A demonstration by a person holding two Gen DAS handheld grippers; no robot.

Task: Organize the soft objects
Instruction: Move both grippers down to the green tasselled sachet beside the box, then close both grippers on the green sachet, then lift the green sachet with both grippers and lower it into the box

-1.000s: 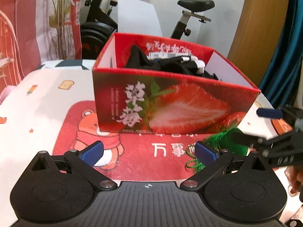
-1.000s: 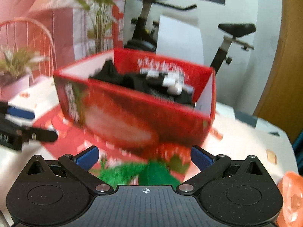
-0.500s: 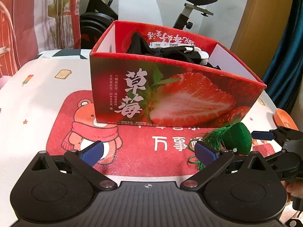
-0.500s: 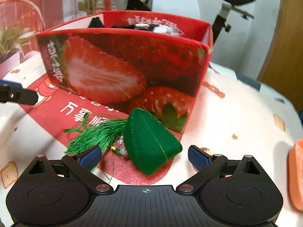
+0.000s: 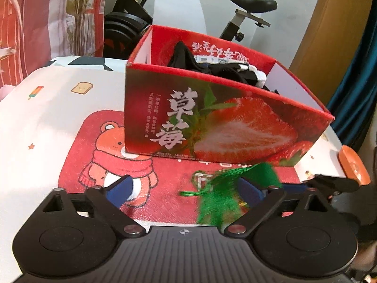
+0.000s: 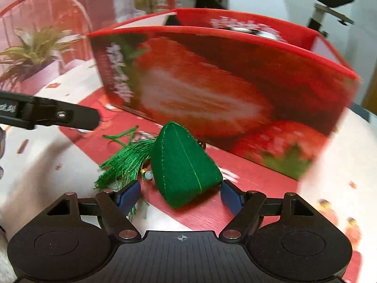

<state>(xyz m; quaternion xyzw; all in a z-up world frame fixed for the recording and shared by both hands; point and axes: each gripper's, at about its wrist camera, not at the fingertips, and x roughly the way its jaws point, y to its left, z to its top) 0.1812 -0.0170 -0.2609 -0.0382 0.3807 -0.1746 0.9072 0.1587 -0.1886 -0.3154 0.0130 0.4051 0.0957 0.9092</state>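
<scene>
A green felt pouch (image 6: pixel 183 165) with a green tassel (image 6: pixel 124 162) lies on the red mat in front of the red strawberry box (image 6: pixel 212 89). My right gripper (image 6: pixel 181 197) is low over it. Its jaws are closing with the pouch between them, and the left pad still stands clear of it. The left gripper (image 5: pixel 185 189) hovers open above the mat, its jaws closing a little on nothing. The blurred tassel (image 5: pixel 219 195) lies by its right finger. Black and white clothes (image 5: pixel 226 68) fill the box (image 5: pixel 212 122). The right gripper (image 5: pixel 325 184) shows at the right edge.
A white tablecloth (image 5: pixel 47 118) with a red bear mat (image 5: pixel 106 155) covers the table. An orange object (image 5: pixel 353 165) sits at the table's right edge. An exercise bike (image 5: pixel 249 7) stands behind, a potted plant (image 6: pixel 30 56) to the left. The left gripper's finger (image 6: pixel 47 115) reaches in.
My right gripper has dropped toward the green pouch and its jaws have narrowed around it. The left jaws have narrowed slightly. The pouch and tassel look blurred and shifted in the left view.
</scene>
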